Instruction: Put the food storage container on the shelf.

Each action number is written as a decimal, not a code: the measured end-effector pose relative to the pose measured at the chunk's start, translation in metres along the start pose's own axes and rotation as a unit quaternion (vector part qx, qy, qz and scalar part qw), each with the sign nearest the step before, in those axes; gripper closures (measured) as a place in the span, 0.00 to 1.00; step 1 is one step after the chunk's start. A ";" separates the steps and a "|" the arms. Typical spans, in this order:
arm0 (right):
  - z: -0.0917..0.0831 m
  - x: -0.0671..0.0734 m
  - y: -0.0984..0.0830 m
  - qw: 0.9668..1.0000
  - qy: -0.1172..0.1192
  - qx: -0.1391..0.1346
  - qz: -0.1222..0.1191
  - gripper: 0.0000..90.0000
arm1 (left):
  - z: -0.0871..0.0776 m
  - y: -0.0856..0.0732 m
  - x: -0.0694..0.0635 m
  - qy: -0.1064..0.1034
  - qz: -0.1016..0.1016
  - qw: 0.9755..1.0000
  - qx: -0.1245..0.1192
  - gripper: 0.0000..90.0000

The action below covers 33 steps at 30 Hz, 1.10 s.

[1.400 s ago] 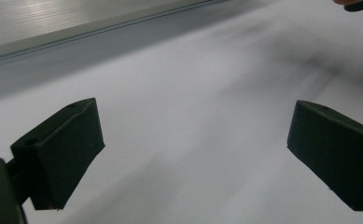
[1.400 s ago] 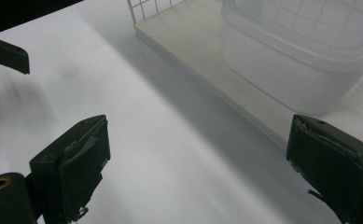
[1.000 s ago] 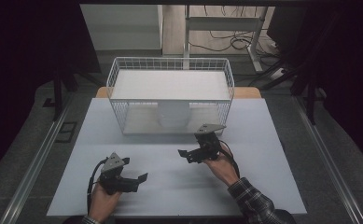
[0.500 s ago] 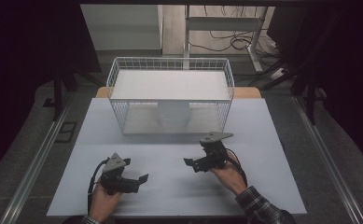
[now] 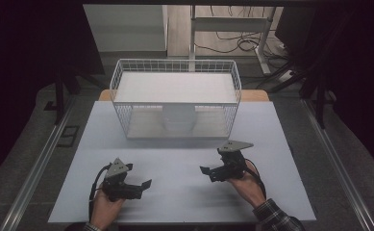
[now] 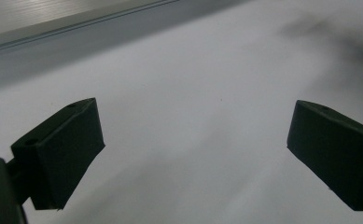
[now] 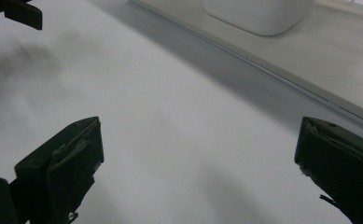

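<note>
I had two tools on the worktop (image 5: pixel 184 192), one in each hand. The left tool (image 5: pixel 143 185) sat well in front of the wire basket (image 5: pixel 175 103), toward its left end. The right tool (image 5: pixel 205 171) sat in front of the basket too, toward its right end and a bit nearer to it. Both tools had their jaws wide apart with nothing between them, as I saw in the left gripper view (image 6: pixel 193 154) and the right gripper view (image 7: pixel 198 172). I think I kept them low and open so they were ready to reach.

There was one basket, standing at the far side of the worktop. Inside it stood one white cup (image 5: pixel 178 118), near the middle of the front wall. I could not tell what sort of cup it was. I judged that the cup was the thing to fetch, since nothing else lay near.
</note>
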State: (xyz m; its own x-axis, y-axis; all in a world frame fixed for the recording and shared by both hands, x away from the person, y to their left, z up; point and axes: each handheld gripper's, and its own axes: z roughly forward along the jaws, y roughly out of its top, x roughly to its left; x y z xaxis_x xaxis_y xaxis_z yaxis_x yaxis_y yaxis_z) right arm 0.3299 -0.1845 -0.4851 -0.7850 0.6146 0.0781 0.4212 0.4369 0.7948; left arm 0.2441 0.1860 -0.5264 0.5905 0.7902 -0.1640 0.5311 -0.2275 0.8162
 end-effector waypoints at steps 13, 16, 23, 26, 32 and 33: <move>-0.026 -0.006 -0.016 1.000 -0.019 -0.006 0.010 0.01 | -0.012 -0.006 0.001 0.015 -0.005 1.000 -0.008 0.04; -0.032 -0.007 -0.019 1.000 -0.024 -0.007 0.013 0.01 | -0.016 -0.008 0.001 0.017 -0.006 1.000 -0.008 0.04; -0.044 -0.010 -0.027 0.999 -0.036 -0.004 0.024 0.00 | -0.026 -0.014 0.004 0.024 -0.013 1.000 -0.012 0.04; -0.050 -0.011 -0.031 0.999 -0.041 -0.004 0.025 0.00 | -0.030 -0.017 0.005 0.028 -0.016 0.999 -0.012 0.04; -0.063 -0.010 -0.041 0.998 -0.058 -0.003 0.028 0.00 | -0.037 -0.022 0.008 0.035 -0.023 0.999 -0.015 0.04; -0.065 -0.010 -0.043 0.998 -0.061 -0.003 0.030 0.00 | -0.038 -0.022 0.008 0.037 -0.024 0.999 -0.017 0.04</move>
State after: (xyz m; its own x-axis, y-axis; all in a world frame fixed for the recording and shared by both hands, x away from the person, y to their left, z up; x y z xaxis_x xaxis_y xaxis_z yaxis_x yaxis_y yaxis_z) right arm 0.2900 -0.2523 -0.4810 -0.6974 0.7148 0.0521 0.4629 0.3937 0.7942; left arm 0.2139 0.2193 -0.5247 0.5186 0.8394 -0.1629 0.5360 -0.1707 0.8267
